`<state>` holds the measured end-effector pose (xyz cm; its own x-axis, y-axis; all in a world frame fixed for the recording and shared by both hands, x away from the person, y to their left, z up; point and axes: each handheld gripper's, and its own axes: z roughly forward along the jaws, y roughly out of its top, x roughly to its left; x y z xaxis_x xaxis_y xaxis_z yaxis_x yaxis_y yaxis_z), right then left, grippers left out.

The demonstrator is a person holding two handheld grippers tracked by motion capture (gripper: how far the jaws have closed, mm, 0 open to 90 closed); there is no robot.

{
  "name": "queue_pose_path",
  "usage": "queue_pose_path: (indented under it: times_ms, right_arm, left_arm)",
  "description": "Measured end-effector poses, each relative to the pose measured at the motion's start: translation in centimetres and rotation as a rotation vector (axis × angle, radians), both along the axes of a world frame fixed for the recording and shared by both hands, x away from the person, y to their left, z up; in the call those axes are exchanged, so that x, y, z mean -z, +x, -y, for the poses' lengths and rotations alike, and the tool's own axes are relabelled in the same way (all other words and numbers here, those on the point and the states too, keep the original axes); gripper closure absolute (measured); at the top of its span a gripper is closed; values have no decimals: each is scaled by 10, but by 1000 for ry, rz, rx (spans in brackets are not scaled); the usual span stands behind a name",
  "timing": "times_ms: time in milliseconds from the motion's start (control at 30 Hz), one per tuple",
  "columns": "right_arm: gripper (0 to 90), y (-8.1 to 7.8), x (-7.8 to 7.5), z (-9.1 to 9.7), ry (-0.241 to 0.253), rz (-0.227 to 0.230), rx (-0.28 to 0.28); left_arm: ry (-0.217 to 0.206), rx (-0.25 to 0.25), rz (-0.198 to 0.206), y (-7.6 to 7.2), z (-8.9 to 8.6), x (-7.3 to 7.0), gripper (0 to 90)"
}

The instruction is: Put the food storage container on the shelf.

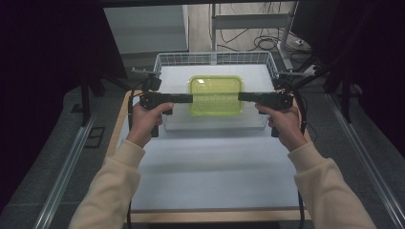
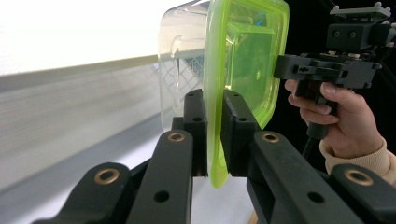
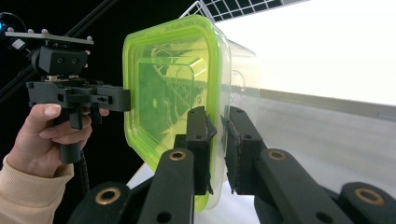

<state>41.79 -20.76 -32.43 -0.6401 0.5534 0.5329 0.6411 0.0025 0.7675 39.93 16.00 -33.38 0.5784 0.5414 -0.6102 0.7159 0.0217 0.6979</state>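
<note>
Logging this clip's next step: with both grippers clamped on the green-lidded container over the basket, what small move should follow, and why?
Probably lower it level into the wire basket. The left gripper and right gripper each pinch the lid's rim, with the container above the basket's floor.

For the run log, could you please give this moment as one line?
left tongs: shut on container rim | right tongs: shut on container rim | green-lidded container: held over wire basket

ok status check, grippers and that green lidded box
Left gripper and right gripper both clamped on green lid edges. Clear container held above wire basket. Nothing in the way.
</note>
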Motion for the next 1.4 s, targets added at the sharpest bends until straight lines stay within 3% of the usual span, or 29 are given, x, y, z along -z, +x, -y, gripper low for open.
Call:
queue_pose_path:
  times_ms: [633,1033,1400]
  right_arm:
    - [807,20,-12,-3,-4,-4,32]
    - [807,45,-22,-4,-24,-2,74]
    - [806,64,-21,-4,-31,-26,101]
  left_arm:
    - [9,-10,6,26,0,-12,819]
    - [16,-25,2,55,2,-16,814]
    - [26,-54,-22,73,7,-15,813]
